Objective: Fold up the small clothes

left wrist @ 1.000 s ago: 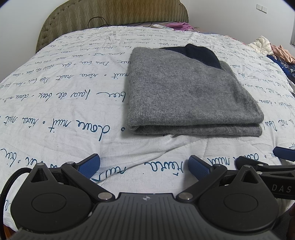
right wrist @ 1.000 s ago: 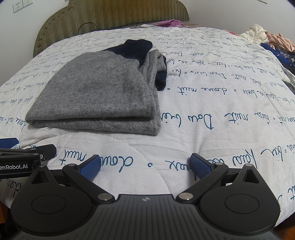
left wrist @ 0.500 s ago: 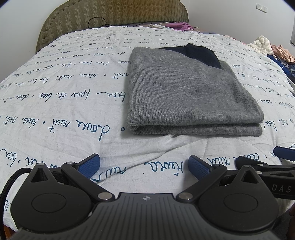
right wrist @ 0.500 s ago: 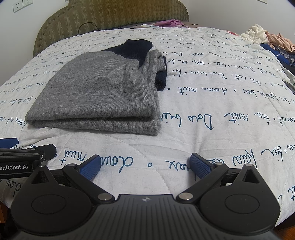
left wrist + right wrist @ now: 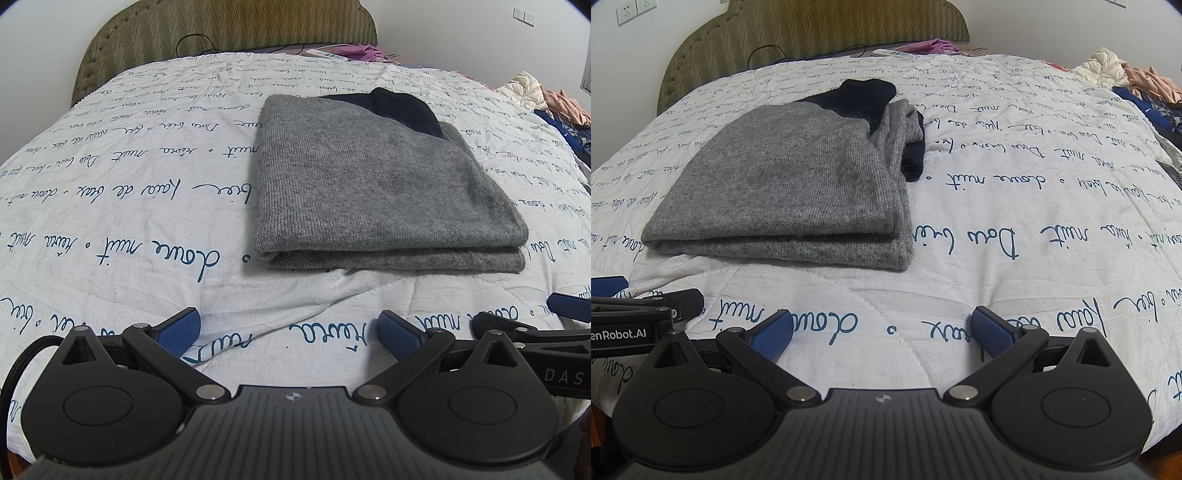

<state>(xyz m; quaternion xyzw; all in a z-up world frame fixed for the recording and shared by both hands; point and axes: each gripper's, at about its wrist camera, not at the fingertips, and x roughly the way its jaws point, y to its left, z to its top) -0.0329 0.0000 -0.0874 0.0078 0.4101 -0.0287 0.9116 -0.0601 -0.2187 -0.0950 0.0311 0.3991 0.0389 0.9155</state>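
Observation:
A grey knit garment [image 5: 373,192] lies folded into a flat rectangle on the bed, with a dark navy part [image 5: 402,109] showing at its far end. It also shows in the right wrist view [image 5: 798,184]. My left gripper [image 5: 290,330] is open and empty, over the quilt just short of the garment's near edge. My right gripper [image 5: 882,328] is open and empty, near the front edge and to the right of the garment. Each gripper's side shows in the other's view.
The bed has a white quilt [image 5: 110,206] with blue script and an olive padded headboard [image 5: 221,33]. A pile of loose clothes [image 5: 1137,81] lies at the far right edge. A pink cloth [image 5: 934,46] and a white power strip lie near the headboard.

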